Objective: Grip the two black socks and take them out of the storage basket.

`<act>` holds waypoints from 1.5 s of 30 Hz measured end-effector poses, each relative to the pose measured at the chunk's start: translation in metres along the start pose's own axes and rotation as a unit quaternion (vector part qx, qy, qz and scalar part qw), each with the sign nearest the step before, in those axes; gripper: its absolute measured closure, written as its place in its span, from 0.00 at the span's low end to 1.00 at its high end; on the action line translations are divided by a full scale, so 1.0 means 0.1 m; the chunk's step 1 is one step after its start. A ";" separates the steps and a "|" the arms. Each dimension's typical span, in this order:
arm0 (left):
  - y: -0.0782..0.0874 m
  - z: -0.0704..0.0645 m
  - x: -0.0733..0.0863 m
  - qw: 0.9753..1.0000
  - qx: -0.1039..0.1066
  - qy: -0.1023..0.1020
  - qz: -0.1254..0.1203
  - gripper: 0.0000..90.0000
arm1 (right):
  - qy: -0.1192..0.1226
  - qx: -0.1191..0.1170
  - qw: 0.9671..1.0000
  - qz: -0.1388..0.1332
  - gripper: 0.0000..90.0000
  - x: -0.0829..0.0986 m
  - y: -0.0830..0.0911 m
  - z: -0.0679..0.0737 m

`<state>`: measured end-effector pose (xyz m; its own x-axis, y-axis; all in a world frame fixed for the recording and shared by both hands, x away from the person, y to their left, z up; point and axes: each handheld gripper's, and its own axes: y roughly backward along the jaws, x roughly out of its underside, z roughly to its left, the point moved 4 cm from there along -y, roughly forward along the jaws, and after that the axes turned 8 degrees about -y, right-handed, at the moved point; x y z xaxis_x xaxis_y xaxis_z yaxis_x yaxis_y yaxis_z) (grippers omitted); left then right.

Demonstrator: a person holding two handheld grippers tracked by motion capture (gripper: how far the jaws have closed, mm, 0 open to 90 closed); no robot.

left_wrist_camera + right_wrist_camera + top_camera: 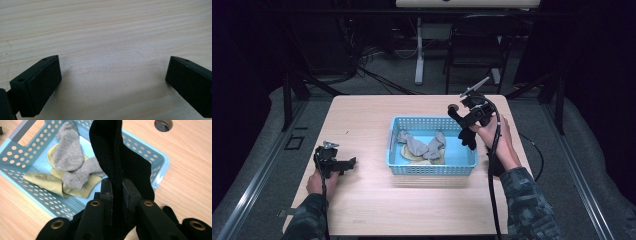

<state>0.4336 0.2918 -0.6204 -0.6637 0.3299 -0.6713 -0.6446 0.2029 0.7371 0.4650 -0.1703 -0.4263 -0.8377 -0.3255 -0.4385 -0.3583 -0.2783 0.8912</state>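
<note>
My right tool (117,192) is clenched on a long black knitted sock (117,157), which hangs over the right end of the perforated light-blue plastic basket (432,169) in the middle of the pale wooden worktop (362,210). In the high view the sock (468,136) dangles from the tool (468,119) with its long axis running downward, its lower end at the basket's right rim, so I judge the drop lies just down and to the left. Inside already lie two grey socks (72,157) on a pale yellow one (47,181). My left tool (112,75), jaws spread wide and holding nothing, rests low over bare worktop well left of the basket, so the right is clearly nearer.
</note>
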 end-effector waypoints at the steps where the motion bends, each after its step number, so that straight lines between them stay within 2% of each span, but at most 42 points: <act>1: 0.00 0.00 0.00 1.000 0.000 0.000 0.000 0.00 | -0.001 0.003 1.000 -0.002 0.90 0.01 0.02 -0.02; 5: 0.00 0.00 0.00 1.000 0.000 0.000 0.000 0.00 | -0.008 0.004 1.000 -0.007 0.90 0.03 0.08 -0.09; 9: 0.00 0.00 0.00 1.000 0.000 0.000 0.000 0.00 | -0.022 0.017 1.000 -0.012 0.90 0.11 0.19 -0.25; 10: 0.00 0.00 0.00 1.000 0.000 0.000 0.000 0.00 | -0.022 0.017 1.000 -0.012 0.90 0.11 0.19 -0.25; 11: 0.00 0.00 0.00 1.000 0.000 0.000 0.000 0.00 | -0.032 0.018 0.999 -0.021 0.90 0.14 0.22 -0.32; 12: 0.00 0.00 0.00 1.000 0.000 0.000 0.000 0.00 | -0.035 0.023 0.999 -0.017 0.90 0.17 0.23 -0.36; 17: 0.00 0.00 0.00 1.000 0.000 0.000 0.000 0.00 | -0.050 0.039 0.998 -0.014 0.89 0.29 0.24 -0.55; 18: 0.00 0.00 0.00 1.000 0.000 0.000 0.000 0.00 | -0.050 0.039 0.998 -0.014 0.89 0.29 0.24 -0.55; 21: 0.00 0.00 0.00 1.000 0.000 0.000 0.000 0.00 | -0.072 0.043 0.996 -0.013 0.89 0.37 0.21 -0.70; 27: 0.00 0.00 0.00 1.000 0.000 0.000 0.000 0.00 | -0.102 0.054 0.993 0.006 0.89 0.55 0.03 -0.95; 31: 0.00 0.00 0.00 1.000 0.000 0.000 0.000 0.00 | -0.115 0.067 0.991 0.029 0.89 0.70 -0.19 -1.09; 34: 0.00 0.00 0.00 1.000 0.000 0.000 0.000 0.00 | -0.119 0.071 0.990 0.038 0.89 0.76 -0.30 -1.13; 37: 0.00 0.00 0.00 1.000 0.000 0.000 0.000 0.00 | -0.129 0.073 0.988 0.052 0.89 0.86 -0.49 -1.19; 38: 0.00 0.00 0.00 1.000 0.000 0.000 0.000 0.00 | -0.129 0.073 0.988 0.052 0.89 0.86 -0.49 -1.19; 41: 0.00 0.00 0.00 1.000 0.000 0.000 0.000 0.00 | -0.135 0.061 0.987 0.063 0.88 0.93 -0.63 -1.22; 43: 0.00 0.00 0.00 1.000 0.000 0.000 0.000 0.00 | -0.146 0.055 0.986 0.053 0.88 0.95 -0.69 -1.21; 45: 0.00 0.00 0.00 1.000 0.000 0.000 0.000 0.00 | -0.146 0.050 0.986 0.059 0.87 0.96 -0.72 -1.21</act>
<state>0.4336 0.2918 -0.6204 -0.6638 0.3297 -0.6713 -0.6446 0.2030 0.7371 0.4600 -0.2910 -0.5472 -0.9535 -0.0724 -0.2927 -0.2788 -0.1583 0.9472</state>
